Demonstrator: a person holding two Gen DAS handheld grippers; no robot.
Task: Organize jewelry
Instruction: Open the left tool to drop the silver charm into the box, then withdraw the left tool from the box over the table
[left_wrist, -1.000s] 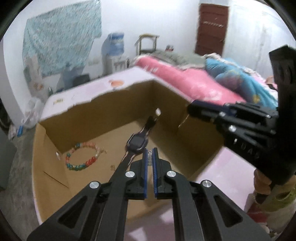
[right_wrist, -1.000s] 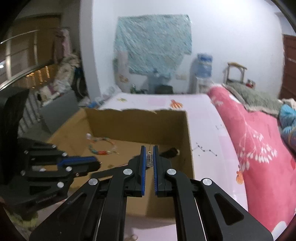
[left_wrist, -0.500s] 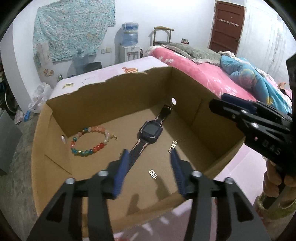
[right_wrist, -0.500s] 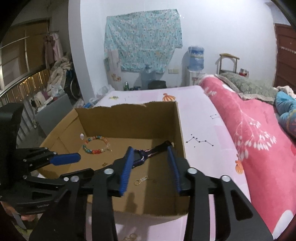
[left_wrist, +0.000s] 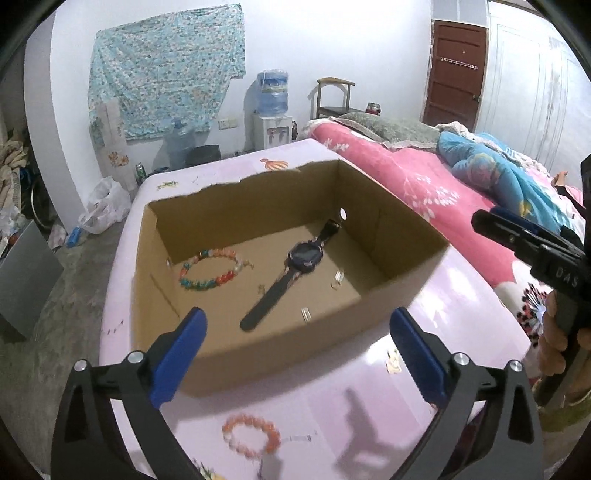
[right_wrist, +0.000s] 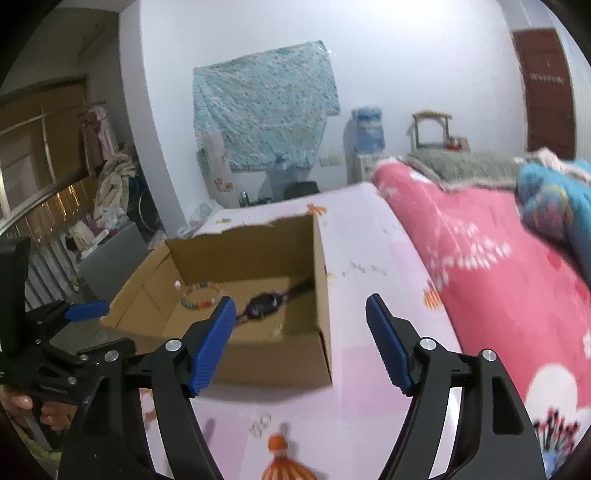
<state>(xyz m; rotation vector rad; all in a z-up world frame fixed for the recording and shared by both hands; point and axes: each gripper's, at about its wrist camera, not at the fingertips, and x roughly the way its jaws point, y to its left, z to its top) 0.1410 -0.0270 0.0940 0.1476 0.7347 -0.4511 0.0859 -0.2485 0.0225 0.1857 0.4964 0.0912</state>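
Two grippers, left gripper (left_wrist: 295, 350) and right gripper (right_wrist: 300, 345), hang on the near side of the cardboard box (left_wrist: 280, 354); both sets of blue ribbed fingers (left_wrist: 181, 354) are opening, nothing between them. Inside the open-topped, torn-edged box lie a multicoloured bead bracelet (left_wrist: 210, 269), a dark wristwatch (left_wrist: 291, 273) with its strap running diagonally from near-left to the far-right corner, and small metal earrings (left_wrist: 337, 279). Outside the box's near wall, an orange bead bracelet (left_wrist: 251, 435) rests on glossy pink bedding (left_wrist: 424, 295).
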